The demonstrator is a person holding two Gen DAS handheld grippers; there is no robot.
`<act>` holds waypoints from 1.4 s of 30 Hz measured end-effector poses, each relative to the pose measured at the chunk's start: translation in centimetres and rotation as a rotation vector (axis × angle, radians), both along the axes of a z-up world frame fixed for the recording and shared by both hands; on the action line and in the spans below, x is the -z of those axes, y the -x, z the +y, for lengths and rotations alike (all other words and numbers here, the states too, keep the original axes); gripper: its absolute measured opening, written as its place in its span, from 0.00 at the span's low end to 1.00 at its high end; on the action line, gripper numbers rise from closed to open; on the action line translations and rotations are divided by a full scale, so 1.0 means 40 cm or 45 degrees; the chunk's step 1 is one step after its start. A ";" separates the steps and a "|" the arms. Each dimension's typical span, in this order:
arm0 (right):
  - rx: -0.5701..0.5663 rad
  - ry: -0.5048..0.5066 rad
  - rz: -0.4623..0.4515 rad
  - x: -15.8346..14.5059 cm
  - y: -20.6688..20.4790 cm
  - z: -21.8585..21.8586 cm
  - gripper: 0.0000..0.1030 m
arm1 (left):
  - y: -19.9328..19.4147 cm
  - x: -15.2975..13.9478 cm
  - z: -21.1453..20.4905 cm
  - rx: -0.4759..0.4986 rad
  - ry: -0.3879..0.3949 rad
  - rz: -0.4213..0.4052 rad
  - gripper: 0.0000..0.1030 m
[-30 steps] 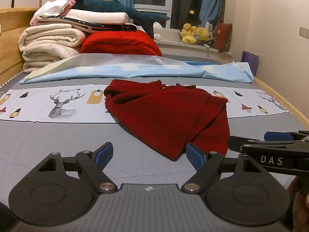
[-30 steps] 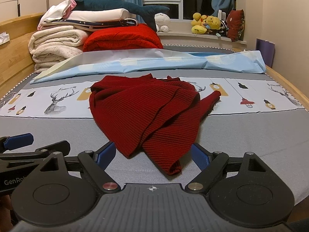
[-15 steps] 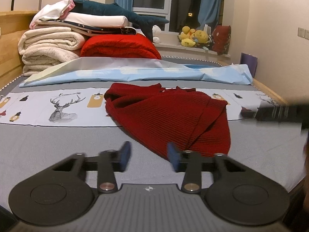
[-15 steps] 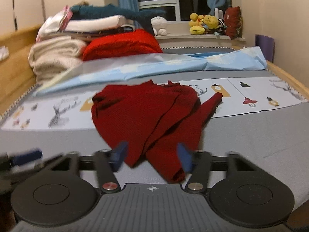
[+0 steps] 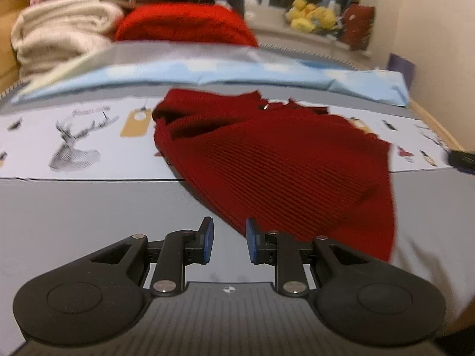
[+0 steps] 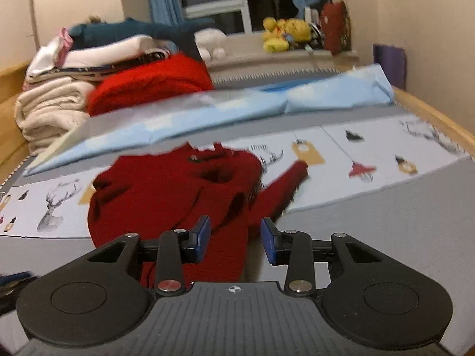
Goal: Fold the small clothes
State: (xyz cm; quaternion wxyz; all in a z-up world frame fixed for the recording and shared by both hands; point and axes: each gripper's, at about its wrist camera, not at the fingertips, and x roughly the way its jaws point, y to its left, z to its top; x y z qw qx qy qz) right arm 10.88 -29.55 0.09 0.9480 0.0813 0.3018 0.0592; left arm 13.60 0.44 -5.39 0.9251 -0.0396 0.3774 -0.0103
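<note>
On grey bed (image 5: 74,207), rumpled ribbed-knit red sweater (image 5: 282,166)

A dark red ribbed sweater (image 5: 276,163) lies rumpled on the bed (image 5: 74,222), its near hem toward five o'clock. The left gripper (image 5: 228,241) hangs just short of that hem, jaws closing, only grey sheet between the blue pads (image 5: 207,238). At eleven o'clock sit cream folded blankets (image 5: 59,32), a bright red blanket (image 5: 184,23) beside them; yellow plush toys (image 5: 311,17) at one o'clock.
</note>
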 end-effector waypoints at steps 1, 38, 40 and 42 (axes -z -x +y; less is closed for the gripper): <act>-0.005 0.011 0.006 0.003 -0.004 0.001 0.38 | -0.043 0.024 0.004 -0.012 0.025 0.030 0.27; -0.034 -0.120 0.492 0.158 -0.188 0.084 0.48 | -0.133 0.080 0.600 -0.107 0.106 0.543 0.25; -0.071 -0.004 0.535 0.192 -0.215 0.143 0.49 | -0.154 0.094 0.591 -0.108 0.088 0.567 0.28; -0.083 0.081 0.554 0.224 -0.243 0.184 0.49 | -0.161 0.102 0.581 -0.097 0.061 0.580 0.28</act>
